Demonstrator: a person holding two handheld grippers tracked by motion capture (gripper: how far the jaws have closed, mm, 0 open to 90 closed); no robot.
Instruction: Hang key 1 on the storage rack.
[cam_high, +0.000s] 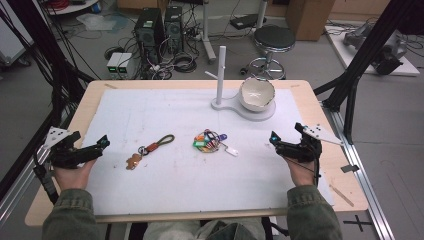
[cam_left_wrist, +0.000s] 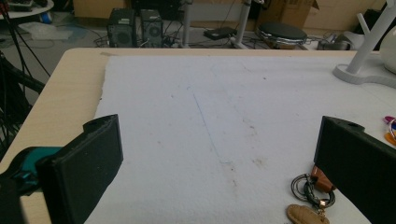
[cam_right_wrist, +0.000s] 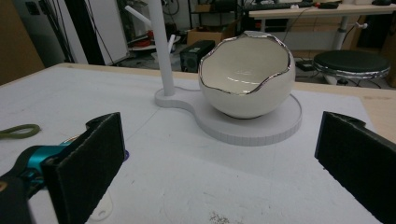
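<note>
At the table we hold both grippers apart over the white mat (cam_high: 165, 190), and nothing has been picked up yet. Our left gripper (cam_high: 102, 142) rests near the left edge, its jaws standing wide with nothing between them; in the left gripper view the bare mat lies between the two black pads. Our right gripper (cam_high: 274, 137) waits near the right edge, jaws equally wide and empty, facing the egg-shaped white bowl (cam_right_wrist: 246, 77) that sits on the round plate of a white stand (cam_right_wrist: 280, 123). Between our hands lie the two things we appear to be about to handle: a key ring with an olive cord loop and a brown tag (cam_high: 149, 148), nearer the left gripper, and a bunch of colourful key rings (cam_high: 210, 141) near the middle of the mat, closer to the right. Both lie flat and untouched, well apart from the bowl and the stand's upright post (cam_high: 221, 75). We judge the work to be at its very start: reaching, grasping and placing all remain.
</note>
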